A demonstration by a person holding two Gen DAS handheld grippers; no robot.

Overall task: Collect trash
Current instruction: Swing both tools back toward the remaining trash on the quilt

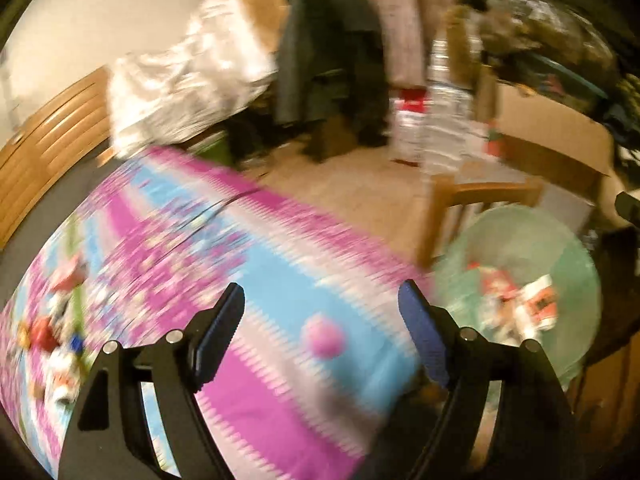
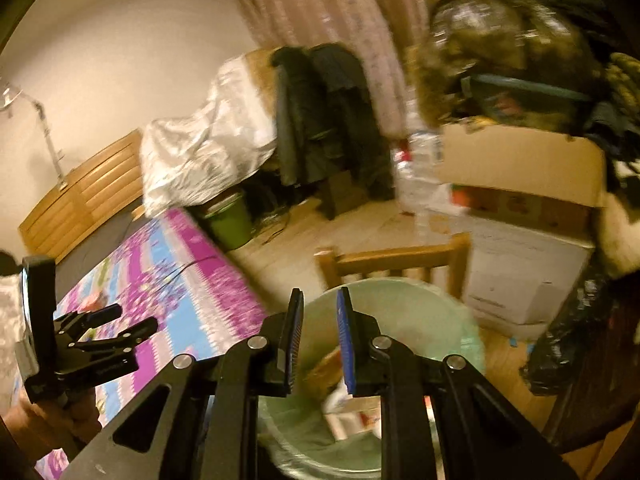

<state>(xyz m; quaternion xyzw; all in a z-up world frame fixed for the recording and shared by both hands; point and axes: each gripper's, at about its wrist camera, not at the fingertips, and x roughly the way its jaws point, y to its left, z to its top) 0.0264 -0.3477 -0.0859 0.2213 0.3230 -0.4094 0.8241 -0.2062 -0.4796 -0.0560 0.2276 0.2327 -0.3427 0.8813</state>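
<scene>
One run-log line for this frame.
left hand-held gripper: open, empty, over tablecloth | right hand-held gripper: narrow gap, empty, above bin | bin: holds trash

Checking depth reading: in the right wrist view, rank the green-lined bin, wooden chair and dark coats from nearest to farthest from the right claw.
1. Green-lined bin, right below the right claw.
2. Wooden chair, just behind the bin.
3. Dark coats, across the floor by the curtain.

I see a table (image 1: 248,264) under a pink-and-blue patterned cloth (image 1: 280,280). A thin dark cable (image 1: 224,206) lies across it.
</scene>
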